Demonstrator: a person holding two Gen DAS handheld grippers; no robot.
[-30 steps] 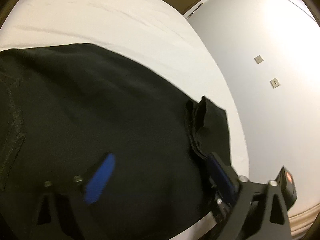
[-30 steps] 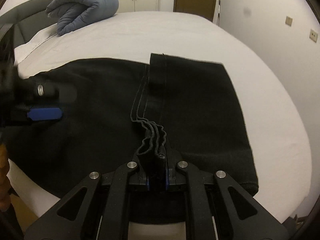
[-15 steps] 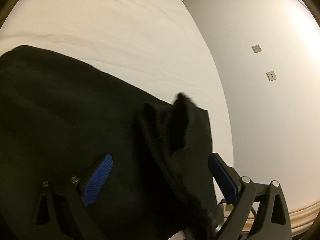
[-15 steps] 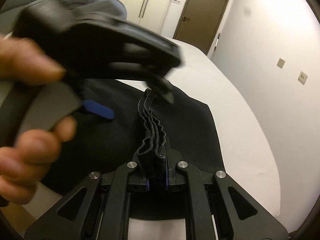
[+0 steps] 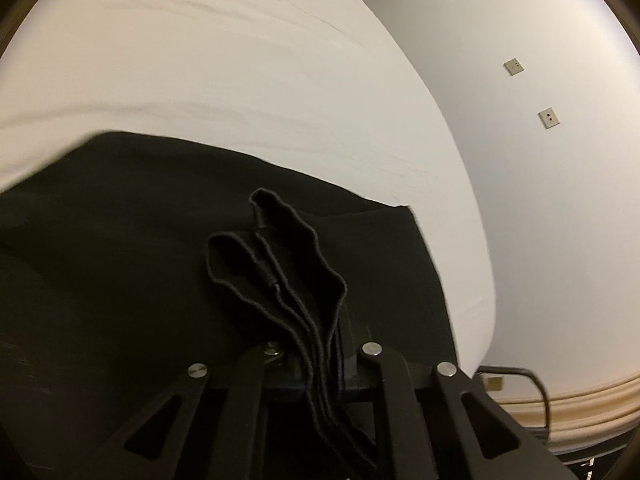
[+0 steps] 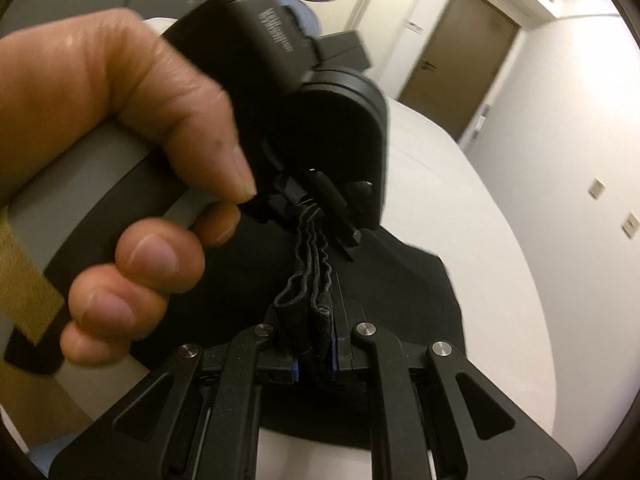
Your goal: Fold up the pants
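Black pants (image 5: pixel 120 260) lie spread on the white bed (image 5: pixel 240 60). In the left wrist view the jaws of my left gripper (image 5: pixel 320 360) are closing on the stacked hem layers (image 5: pixel 280 264), which run between the fingers and rise a little off the bed. In the right wrist view my right gripper (image 6: pixel 314 360) is shut on the same bunched hem (image 6: pixel 308 296). Just beyond it a person's hand (image 6: pixel 120 160) holds my left gripper (image 6: pixel 316 204), clamped on the hem a short way further along. The rest of the pants (image 6: pixel 400 280) hang down onto the bed (image 6: pixel 480 220).
The bed's right edge meets a white wall with two sockets (image 5: pixel 548 118). A brown door (image 6: pixel 456 68) stands at the far end of the room. A blue cushion (image 6: pixel 304 12) shows behind the hand. A black cable (image 5: pixel 520 376) lies by the skirting board.
My left gripper went from wide open over the pants to closed on the bunched hem. It now sits right in front of my right gripper, which has lifted with the hem.
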